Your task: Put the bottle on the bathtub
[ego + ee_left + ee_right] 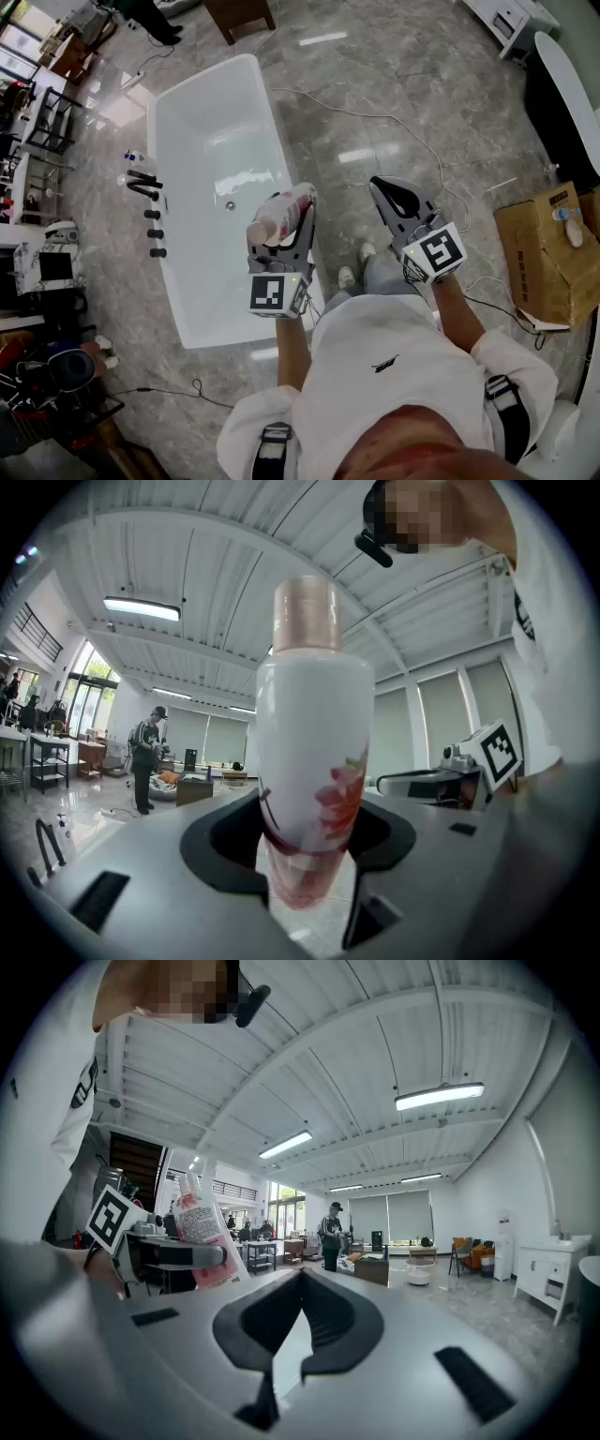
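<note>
My left gripper (287, 214) is shut on a white bottle (274, 223) with a pink cap and a red flower print. It holds the bottle by its lower part, above the near right rim of the white bathtub (211, 155). In the left gripper view the bottle (314, 752) stands upright between the jaws, cap up. My right gripper (386, 192) is shut and holds nothing, to the right of the tub over the stone floor. The right gripper view shows the bottle (200, 1230) in the left gripper (159, 1258) at its left.
Black tap fittings (145, 187) stand on the floor along the tub's left side. A cable (375, 117) crosses the floor behind. A cardboard box (544, 253) sits at right, with another white tub (567, 84) beyond it. A person (145, 757) stands far off.
</note>
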### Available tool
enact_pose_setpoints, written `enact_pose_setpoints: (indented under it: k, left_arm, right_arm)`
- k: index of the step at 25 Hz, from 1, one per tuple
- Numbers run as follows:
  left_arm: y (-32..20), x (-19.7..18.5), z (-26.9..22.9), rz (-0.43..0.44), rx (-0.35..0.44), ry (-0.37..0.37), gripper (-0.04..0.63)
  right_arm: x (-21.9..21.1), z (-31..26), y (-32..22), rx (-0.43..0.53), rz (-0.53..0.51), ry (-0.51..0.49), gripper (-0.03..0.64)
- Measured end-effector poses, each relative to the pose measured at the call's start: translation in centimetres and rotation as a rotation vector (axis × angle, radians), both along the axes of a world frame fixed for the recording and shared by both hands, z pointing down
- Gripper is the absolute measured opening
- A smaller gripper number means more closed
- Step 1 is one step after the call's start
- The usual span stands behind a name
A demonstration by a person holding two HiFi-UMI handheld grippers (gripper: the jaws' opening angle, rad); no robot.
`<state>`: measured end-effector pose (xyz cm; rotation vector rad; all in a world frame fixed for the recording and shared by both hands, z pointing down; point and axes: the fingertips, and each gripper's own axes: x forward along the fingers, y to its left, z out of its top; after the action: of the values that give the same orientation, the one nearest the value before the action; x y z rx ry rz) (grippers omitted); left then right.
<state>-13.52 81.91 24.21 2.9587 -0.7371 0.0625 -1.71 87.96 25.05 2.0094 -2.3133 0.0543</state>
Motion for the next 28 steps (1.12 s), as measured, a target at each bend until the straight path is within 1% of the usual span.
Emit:
enact_pose_setpoints:
  k: [3, 5, 8, 11, 17, 23, 28]
  left_arm:
    - [-1.3, 2.6, -0.6, 0.000, 0.023, 0.010, 0.235]
    - [-2.3, 4.1, -0.3, -0.013, 0.025, 0.002, 0.235]
    - [-4.0, 6.4, -0.4, -0.032, 0.036, -0.003, 0.235]
    - [-5.4, 8.0, -0.7, -0.051, 0.048, 0.008, 0.235]
    - [-8.5, 11.5, -0.6, -0.063, 0.057, 0.002, 0.235]
    - [-14.2, 14.1, 0.4, -0.075, 0.050, -0.009, 0.235]
    - [-21.0, 15.9, 0.7, -0.073, 0.046, -0.019, 0.235]
  right_arm:
    - [2.5, -0.2, -1.6, 0.035, -0.001, -0.025, -0.005]
    - [3.9, -0.2, -2.6, 0.038, -0.012, -0.034, -0.005]
    - [5.8, -0.4, -4.5, 0.035, -0.041, -0.017, -0.005]
    - [7.3, -0.6, -6.4, 0.042, -0.071, -0.004, -0.005]
    - [11.0, -1.0, -10.8, 0.053, -0.094, 0.000, -0.005]
    - [13.3, -0.1, -17.2, 0.034, -0.129, -0.013, -0.005]
    - [14.9, 0.2, -24.1, 0.020, -0.135, -0.016, -0.005]
